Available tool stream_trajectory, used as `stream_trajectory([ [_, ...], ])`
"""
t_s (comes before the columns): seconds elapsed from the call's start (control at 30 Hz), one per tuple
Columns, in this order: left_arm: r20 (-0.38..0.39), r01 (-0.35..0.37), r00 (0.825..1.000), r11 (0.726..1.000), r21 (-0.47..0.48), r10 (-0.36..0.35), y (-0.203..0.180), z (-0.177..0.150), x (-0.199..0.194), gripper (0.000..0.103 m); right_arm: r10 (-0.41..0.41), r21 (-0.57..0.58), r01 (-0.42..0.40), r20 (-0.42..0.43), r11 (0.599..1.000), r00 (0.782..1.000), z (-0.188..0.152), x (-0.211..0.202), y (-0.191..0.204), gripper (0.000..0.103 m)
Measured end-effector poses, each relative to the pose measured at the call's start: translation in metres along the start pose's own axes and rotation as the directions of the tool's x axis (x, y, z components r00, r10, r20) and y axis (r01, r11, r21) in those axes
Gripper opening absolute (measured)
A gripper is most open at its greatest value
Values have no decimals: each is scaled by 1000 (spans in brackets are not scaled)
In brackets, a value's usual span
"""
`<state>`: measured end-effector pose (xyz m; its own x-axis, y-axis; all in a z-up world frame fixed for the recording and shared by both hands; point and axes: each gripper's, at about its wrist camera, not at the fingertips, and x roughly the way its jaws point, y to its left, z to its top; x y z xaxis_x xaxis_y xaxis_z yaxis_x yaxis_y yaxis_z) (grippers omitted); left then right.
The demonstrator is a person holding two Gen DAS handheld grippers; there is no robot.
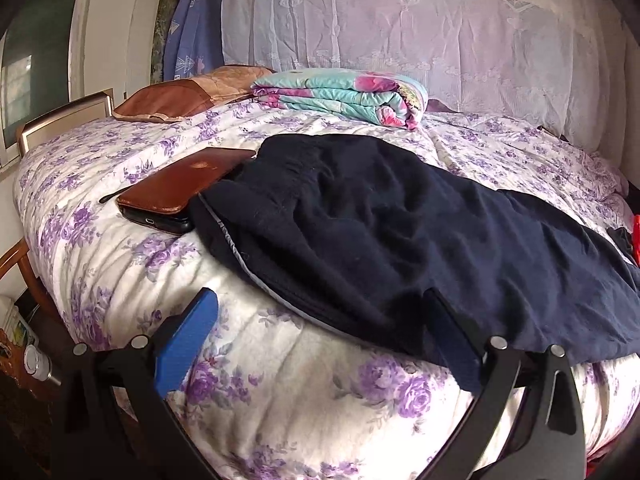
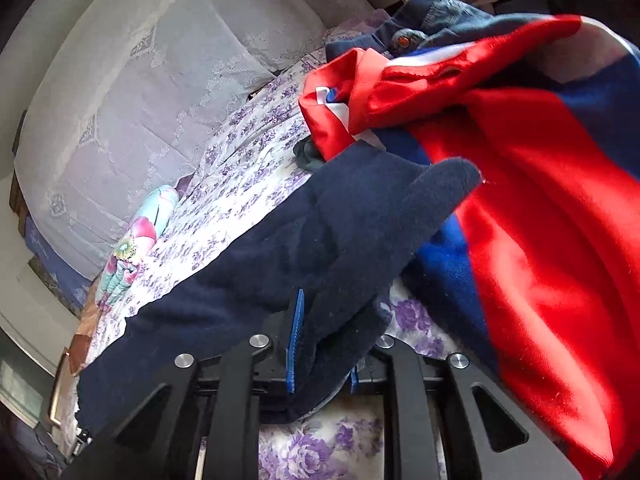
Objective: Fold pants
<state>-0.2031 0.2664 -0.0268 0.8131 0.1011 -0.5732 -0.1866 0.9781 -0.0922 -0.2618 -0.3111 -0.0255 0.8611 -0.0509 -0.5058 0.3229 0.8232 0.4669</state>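
A: We see the navy pants (image 1: 400, 232) spread across the purple-flowered bedspread (image 1: 100, 240), dark fleecy cloth, rumpled, with a pale grey stripe down the near seam.

B: And our right gripper (image 2: 320, 344) has its blue pads closed on a fold of that same cloth; the end of the leg stands up past the fingers like a flap.

A: Our left gripper (image 1: 320, 320) is spread wide. Its blue left finger (image 1: 188, 336) sits over bare bedspread, while the other finger lies against the pants' near edge, clamping nothing.

B: Around it, we have a brown wallet-like case (image 1: 180, 188) just beside the waist end, touching or slightly under the cloth; we cannot tell which.

A: Further back lie a folded floral quilt (image 1: 340, 96) and a brown pillow (image 1: 176, 96), well apart from the pants.

B: On our right a red, white and blue satin garment (image 2: 520, 160) is heaped against the leg end, with denim (image 2: 424, 24) behind it.
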Motion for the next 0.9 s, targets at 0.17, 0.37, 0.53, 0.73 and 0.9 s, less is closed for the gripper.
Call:
stream_trajectory([
  [0.17,3,1,1000,1000,6,-1,-1,0,1,99,0,-92,4,44,996,999,10,-5,34,17],
  [0.37,-14,42,999,999,1,-42,6,4,3,99,26,-30,-25,38,999,999,10,-1,27,17],
  [0.53,-25,72,997,996,-53,-74,19,6,5,99,-1,-25,2,25,1000,1000,11,1,23,16],
  [0.73,-14,46,999,998,-33,-46,14,3,6,99,8,-401,26,83,916,997,1,4,133,16],
  [0.9,-20,61,998,997,-43,-62,17,5,7,99,31,-842,6,27,539,999,-92,33,263,16],
])
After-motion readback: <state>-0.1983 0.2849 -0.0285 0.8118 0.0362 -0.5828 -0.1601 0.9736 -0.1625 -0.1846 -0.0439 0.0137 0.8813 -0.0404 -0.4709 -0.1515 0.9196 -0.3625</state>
